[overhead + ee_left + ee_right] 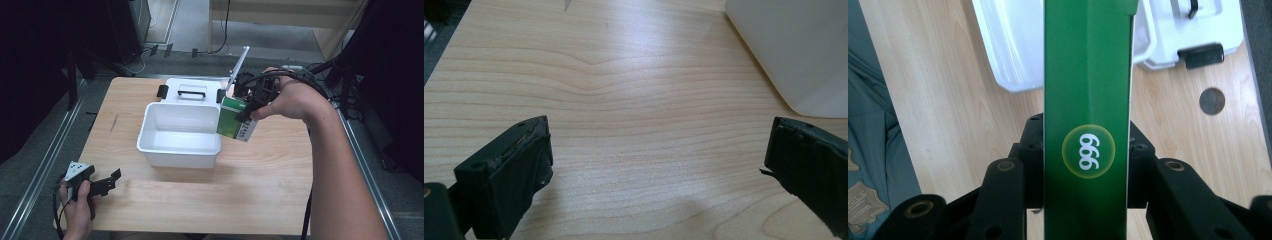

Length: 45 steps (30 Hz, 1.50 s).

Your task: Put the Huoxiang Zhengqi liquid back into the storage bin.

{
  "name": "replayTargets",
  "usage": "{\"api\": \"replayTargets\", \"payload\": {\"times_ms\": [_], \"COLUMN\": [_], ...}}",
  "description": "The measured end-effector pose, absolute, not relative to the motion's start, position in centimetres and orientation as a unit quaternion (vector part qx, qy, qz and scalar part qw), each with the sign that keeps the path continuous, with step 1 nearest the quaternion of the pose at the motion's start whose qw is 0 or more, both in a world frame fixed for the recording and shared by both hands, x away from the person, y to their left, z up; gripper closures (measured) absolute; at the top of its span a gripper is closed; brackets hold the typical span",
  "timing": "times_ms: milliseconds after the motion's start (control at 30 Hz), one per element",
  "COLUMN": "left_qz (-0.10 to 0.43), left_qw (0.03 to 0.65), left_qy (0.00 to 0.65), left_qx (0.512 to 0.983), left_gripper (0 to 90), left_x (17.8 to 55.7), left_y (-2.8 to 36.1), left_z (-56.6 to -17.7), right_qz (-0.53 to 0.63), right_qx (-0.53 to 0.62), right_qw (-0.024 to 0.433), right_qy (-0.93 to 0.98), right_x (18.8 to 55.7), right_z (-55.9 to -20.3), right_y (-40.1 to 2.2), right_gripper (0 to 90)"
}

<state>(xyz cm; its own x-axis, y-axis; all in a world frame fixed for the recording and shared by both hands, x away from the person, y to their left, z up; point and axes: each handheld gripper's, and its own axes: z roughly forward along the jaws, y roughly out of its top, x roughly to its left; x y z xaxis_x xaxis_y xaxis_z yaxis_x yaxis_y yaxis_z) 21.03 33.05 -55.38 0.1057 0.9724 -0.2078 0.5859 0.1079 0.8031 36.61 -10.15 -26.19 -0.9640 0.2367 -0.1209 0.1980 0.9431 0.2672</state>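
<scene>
Near edge of the wooden table (200, 200): left gripper (112, 181) rests low by the front-left corner, held in the person's left hand (77, 210). In the left gripper view its jaws stand wide apart, nothing but bare wood between them, a corner of the white bin showing at upper right.

Mid-table: open white bin (150, 142), apparently empty inside. Its lid (172, 87), with black handle and latches, lies flat just behind it.

Far right: right gripper (245, 112) clamped on a green box (231, 120), held above the bin's right rim, tilted. The right gripper view shows the jaws pressing both sides of the box (1088, 75), a "999" roundel facing the camera.

Step in hand, by my reading: loading the box into the bin. Next move likely calls for shifting it left past the rim, lowering it inside, then releasing. Risk: box catching the rim.
</scene>
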Motion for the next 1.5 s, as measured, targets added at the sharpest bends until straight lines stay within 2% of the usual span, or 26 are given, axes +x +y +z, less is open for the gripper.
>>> {"api": "replayTargets", "payload": {"times_ms": [733, 1500], "left_qz": [0.238, 0.238], "left_qw": [0.406, 0.408], "left_qy": [0.624, 0.624], "left_qx": [0.624, 0.623], "left_gripper": [0.1, 0.1], "left_x": [21.0, 21.1], "left_y": [33.1, 33.1], "left_z": [-55.4, -55.4], "right_qz": [0.14, 0.136], "right_qx": [-0.002, -0.03], "right_qw": [0.086, 0.08], "right_qy": [0.986, 0.987], "right_x": [37.0, 38.4], "right_z": [-26.5, -29.4], "right_y": [-3.5, -2.3], "right_gripper": [64.3, 64.2]}}
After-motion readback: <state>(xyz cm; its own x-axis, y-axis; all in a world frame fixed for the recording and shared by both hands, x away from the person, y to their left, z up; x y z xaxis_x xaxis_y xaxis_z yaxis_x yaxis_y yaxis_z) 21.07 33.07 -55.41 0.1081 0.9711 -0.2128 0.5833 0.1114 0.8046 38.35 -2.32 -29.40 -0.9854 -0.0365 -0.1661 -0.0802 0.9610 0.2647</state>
